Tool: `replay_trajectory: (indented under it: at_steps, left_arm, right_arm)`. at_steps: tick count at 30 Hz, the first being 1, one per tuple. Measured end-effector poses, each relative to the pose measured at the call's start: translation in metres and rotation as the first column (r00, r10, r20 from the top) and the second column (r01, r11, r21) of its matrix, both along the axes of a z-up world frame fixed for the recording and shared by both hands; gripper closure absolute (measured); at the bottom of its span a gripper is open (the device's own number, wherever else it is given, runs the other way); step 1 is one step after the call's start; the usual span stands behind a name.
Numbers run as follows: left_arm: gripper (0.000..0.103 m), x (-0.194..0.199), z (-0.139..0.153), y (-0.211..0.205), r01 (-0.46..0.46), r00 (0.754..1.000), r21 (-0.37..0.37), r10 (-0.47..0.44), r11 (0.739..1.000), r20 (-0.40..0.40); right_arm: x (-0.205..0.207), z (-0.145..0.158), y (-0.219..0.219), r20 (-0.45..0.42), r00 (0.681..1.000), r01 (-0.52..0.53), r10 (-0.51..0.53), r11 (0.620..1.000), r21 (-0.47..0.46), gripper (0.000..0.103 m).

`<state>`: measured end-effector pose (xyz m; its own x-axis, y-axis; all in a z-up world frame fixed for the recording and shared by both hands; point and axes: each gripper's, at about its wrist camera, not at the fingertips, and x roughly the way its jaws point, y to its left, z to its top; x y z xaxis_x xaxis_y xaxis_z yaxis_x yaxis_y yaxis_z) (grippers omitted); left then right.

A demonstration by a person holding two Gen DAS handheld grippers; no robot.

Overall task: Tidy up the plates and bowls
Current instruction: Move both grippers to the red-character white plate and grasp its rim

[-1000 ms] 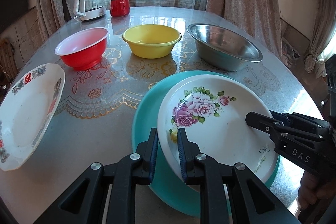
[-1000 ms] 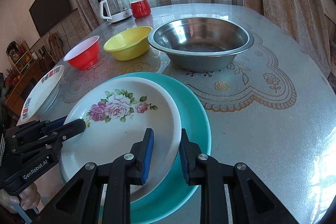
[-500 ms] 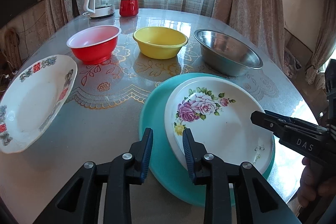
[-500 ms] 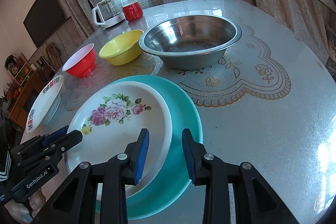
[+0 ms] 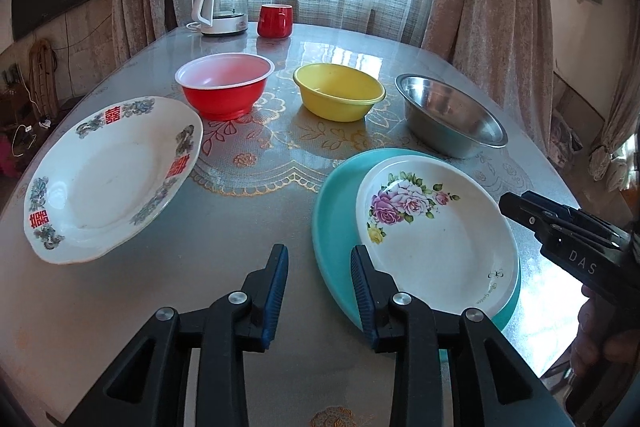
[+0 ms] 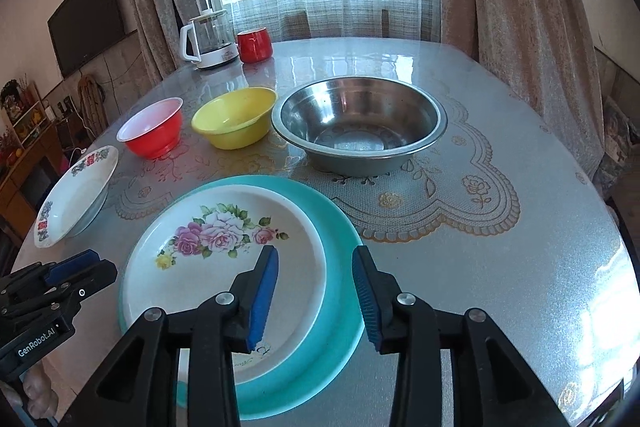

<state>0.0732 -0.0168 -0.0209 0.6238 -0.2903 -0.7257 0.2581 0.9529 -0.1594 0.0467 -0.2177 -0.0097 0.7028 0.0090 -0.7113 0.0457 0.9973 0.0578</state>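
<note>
Only the right wrist view shows the wall television (image 6: 86, 15); both the left gripper (image 5: 319, 269) and right gripper (image 6: 315, 273) are opening, empty, above the floral plate (image 6: 224, 255).

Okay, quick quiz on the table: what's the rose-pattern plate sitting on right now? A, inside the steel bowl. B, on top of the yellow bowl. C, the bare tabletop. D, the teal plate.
D: the rose-pattern plate lies on the larger teal plate, whose rim shows around it, apart from the steel bowl and the yellow bowl.

"DAS" on right tool (image 5: 505, 205), "GenRobot.AI" on left tool (image 6: 86, 267).
</note>
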Motion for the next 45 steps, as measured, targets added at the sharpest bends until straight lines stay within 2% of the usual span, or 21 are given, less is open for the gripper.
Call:
replay_trajectory:
  at_steps: [7, 18, 31, 38, 45]
  left_arm:
    - [0.07, -0.005, 0.003, 0.032, -0.08, 0.997, -0.018, 0.08, 0.997, 0.002]
    - [0.07, -0.011, 0.006, 0.091, -0.232, 0.973, -0.031, 0.232, 0.972, -0.002]
    - [0.069, -0.012, 0.012, 0.147, -0.362, 0.932, -0.013, 0.362, 0.932, 0.018]
    - [0.065, -0.008, 0.013, 0.18, -0.425, 0.904, -0.013, 0.426, 0.905, 0.03]
    - [0.044, 0.008, 0.019, 0.214, -0.483, 0.873, -0.03, 0.484, 0.875, 0.051]
  right_arm:
    - [-0.003, 0.013, 0.043, 0.055, 0.991, -0.113, 0.121, 0.985, -0.13, 0.064]
    - [0.002, 0.021, 0.103, 0.076, 0.954, -0.274, 0.291, 0.945, -0.178, 0.064]
    - [0.019, 0.013, 0.152, 0.044, 0.921, -0.367, 0.388, 0.899, -0.241, 0.064]
    - [0.037, -0.001, 0.17, -0.016, 0.91, -0.409, 0.415, 0.888, -0.211, 0.064]
    - [0.068, -0.006, 0.179, -0.081, 0.899, -0.433, 0.43, 0.901, -0.018, 0.064]
